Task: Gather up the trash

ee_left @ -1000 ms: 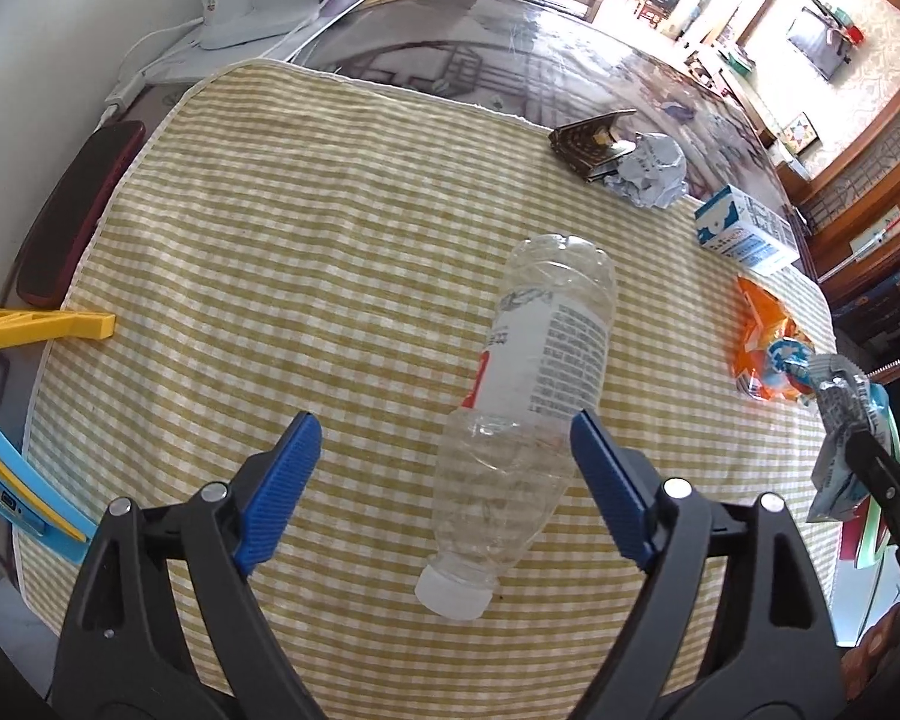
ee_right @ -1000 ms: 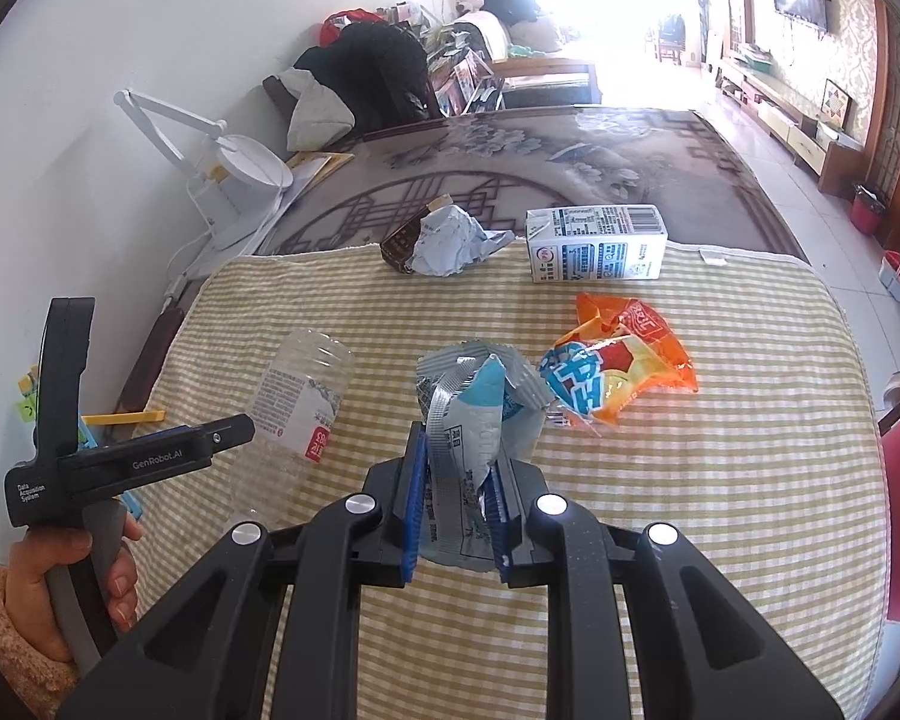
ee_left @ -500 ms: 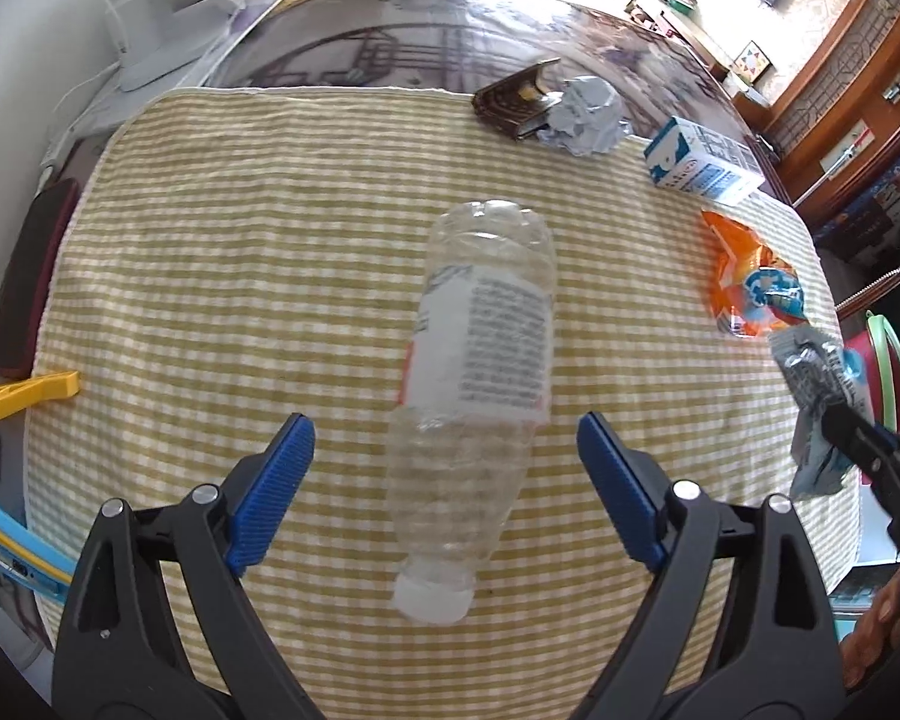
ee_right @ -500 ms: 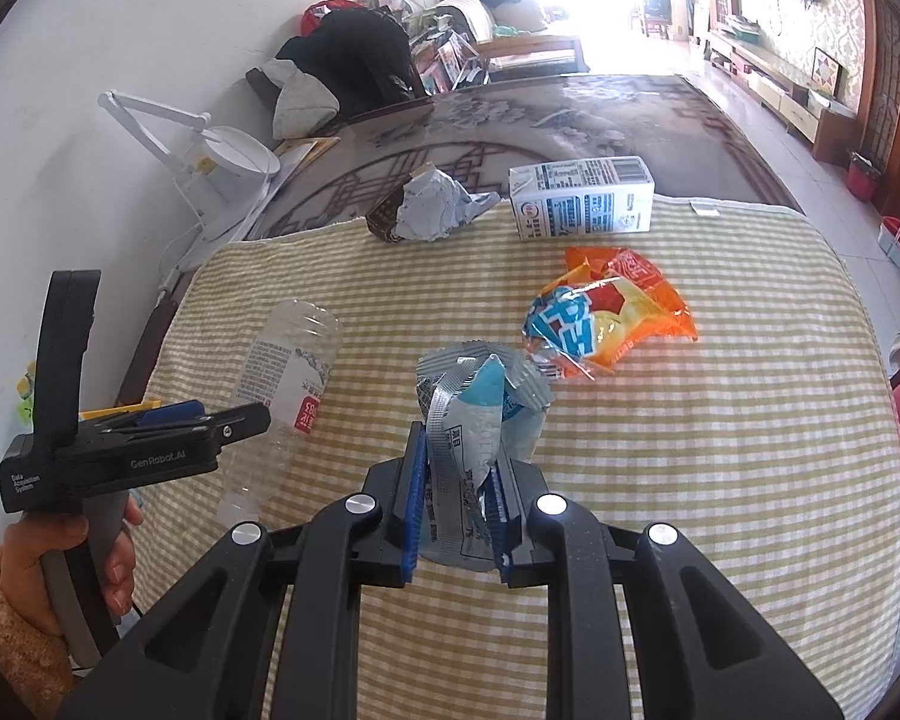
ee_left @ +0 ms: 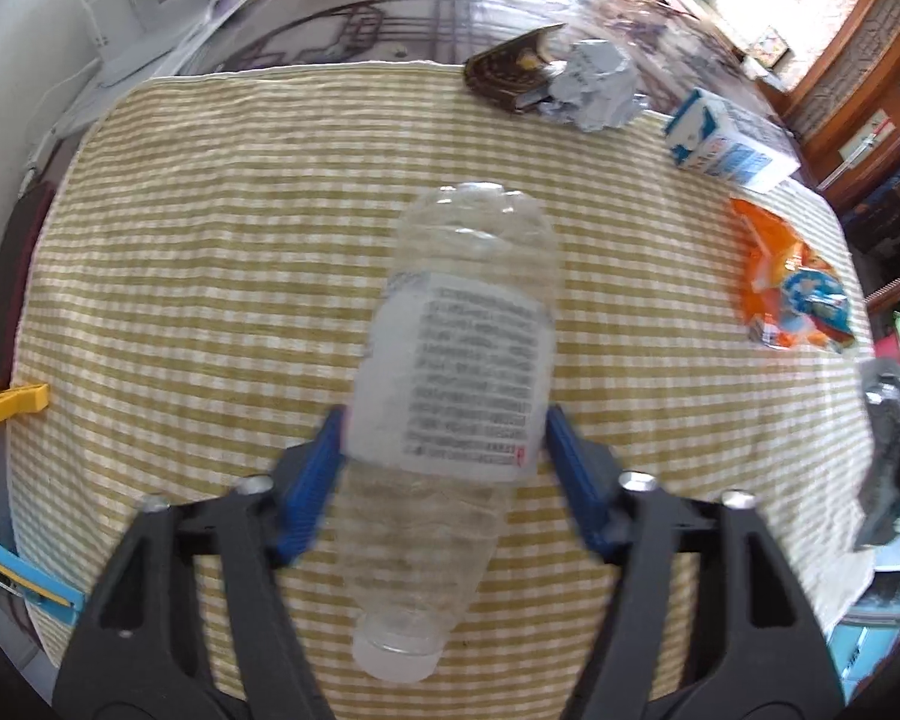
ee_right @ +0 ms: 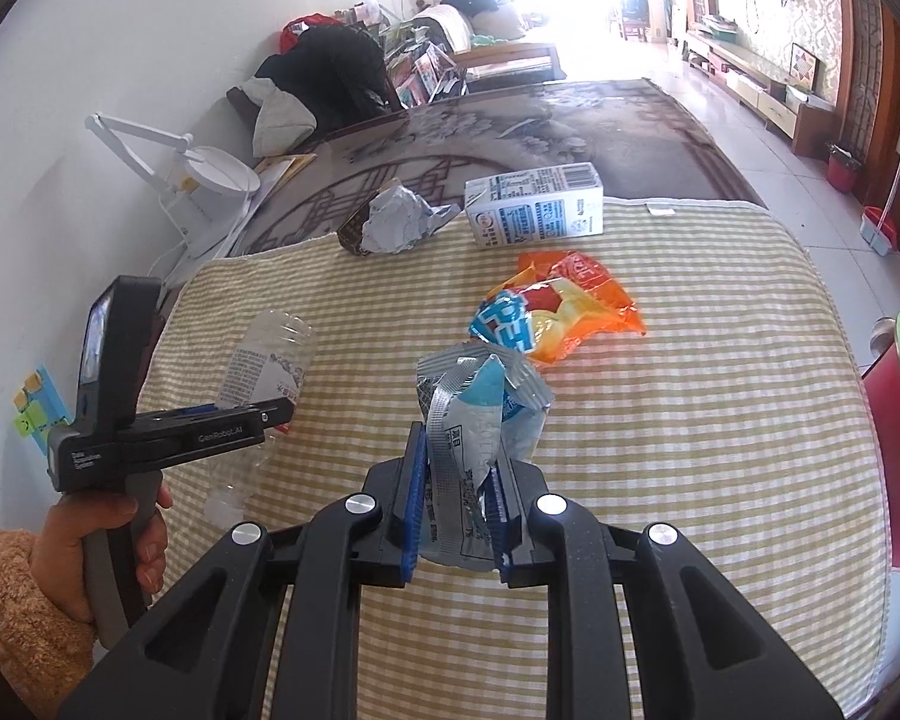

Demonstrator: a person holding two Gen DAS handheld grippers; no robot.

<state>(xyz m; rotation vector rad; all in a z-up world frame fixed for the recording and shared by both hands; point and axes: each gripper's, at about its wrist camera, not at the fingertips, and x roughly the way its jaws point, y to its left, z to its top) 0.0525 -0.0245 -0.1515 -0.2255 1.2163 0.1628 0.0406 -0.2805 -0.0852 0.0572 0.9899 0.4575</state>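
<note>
Left wrist view blurs the left gripper (ee_left: 444, 456); its jaws, just closing, now flank the plastic bottle (ee_left: 456, 384) on the checked cloth (ee_left: 210, 240) (contact unclear). Right gripper (ee_right: 455, 501) stays clamped on a foil wrapper (ee_right: 480, 414).

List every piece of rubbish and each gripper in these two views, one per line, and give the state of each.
plastic bottle: lying on its side, capped, empty, between the left pads.
left gripper: jaws just closing, pads at the bottle's label.
right gripper: shut on silver wrapper, lifted.
milk carton: lying on its side.
orange snack bag: crumpled, flat on the cloth.
paper ball: crumpled.
</note>
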